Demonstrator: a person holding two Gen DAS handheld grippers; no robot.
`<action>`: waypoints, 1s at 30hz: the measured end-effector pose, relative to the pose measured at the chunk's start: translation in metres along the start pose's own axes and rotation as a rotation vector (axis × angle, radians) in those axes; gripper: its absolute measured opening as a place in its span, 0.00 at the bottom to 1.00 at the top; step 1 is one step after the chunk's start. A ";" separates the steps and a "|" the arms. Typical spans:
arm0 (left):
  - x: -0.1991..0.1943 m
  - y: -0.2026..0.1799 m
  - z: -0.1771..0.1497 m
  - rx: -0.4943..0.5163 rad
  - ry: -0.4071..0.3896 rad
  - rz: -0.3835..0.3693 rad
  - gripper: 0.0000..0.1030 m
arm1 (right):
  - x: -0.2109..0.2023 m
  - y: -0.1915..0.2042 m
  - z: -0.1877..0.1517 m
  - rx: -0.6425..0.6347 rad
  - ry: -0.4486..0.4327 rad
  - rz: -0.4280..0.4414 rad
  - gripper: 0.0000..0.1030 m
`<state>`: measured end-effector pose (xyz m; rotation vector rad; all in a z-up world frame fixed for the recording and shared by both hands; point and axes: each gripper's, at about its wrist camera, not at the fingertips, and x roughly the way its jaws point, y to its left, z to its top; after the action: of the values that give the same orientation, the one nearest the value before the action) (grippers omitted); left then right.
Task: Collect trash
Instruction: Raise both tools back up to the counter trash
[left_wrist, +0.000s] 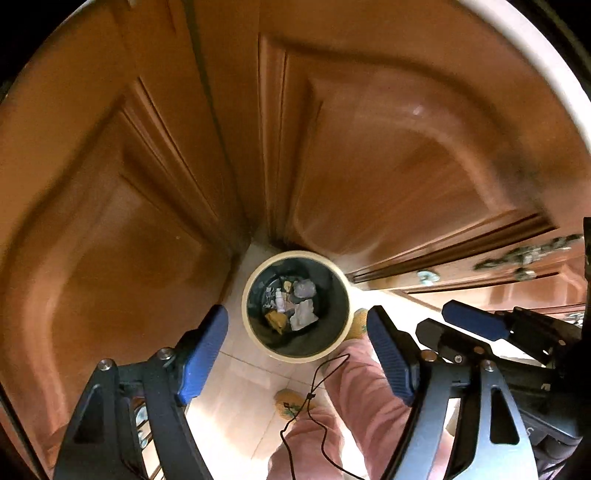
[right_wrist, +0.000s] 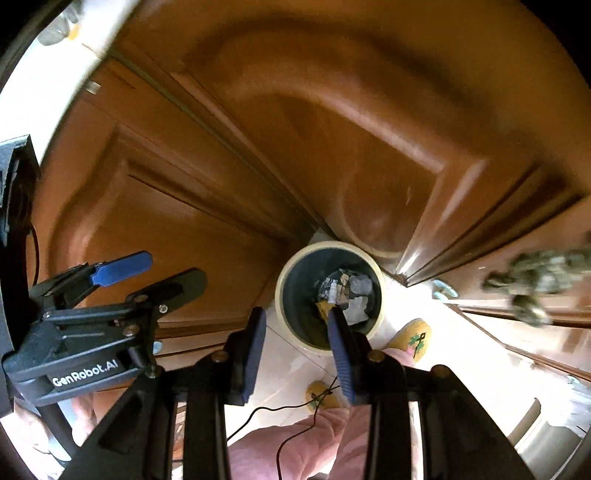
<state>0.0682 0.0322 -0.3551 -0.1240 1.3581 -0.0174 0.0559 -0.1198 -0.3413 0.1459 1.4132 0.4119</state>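
Observation:
A round bin with a cream rim and dark liner stands on the pale tiled floor against wooden cabinet doors; it also shows in the right wrist view. Crumpled white, grey and yellow trash lies at its bottom, also seen in the right wrist view. My left gripper is open and empty, held high above the bin. My right gripper is open and empty, also above the bin. The right gripper shows at the right of the left wrist view; the left gripper shows at the left of the right wrist view.
Wooden cabinet doors fill the background, with ornate metal handles at right. The person's pink trousers and yellow slippers are beside the bin. A thin black cord hangs down. A white countertop edge is above.

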 end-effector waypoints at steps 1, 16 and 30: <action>-0.012 -0.002 0.001 0.001 -0.011 0.000 0.75 | -0.011 0.002 0.000 -0.003 -0.009 0.002 0.34; -0.186 -0.042 0.014 0.087 -0.195 0.001 0.79 | -0.183 0.051 0.005 -0.085 -0.244 -0.028 0.34; -0.304 -0.080 0.051 0.171 -0.409 -0.030 0.88 | -0.290 0.076 0.035 -0.185 -0.396 -0.071 0.35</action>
<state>0.0581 -0.0173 -0.0404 -0.0017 0.9419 -0.1267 0.0462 -0.1503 -0.0411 0.0240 0.9827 0.4262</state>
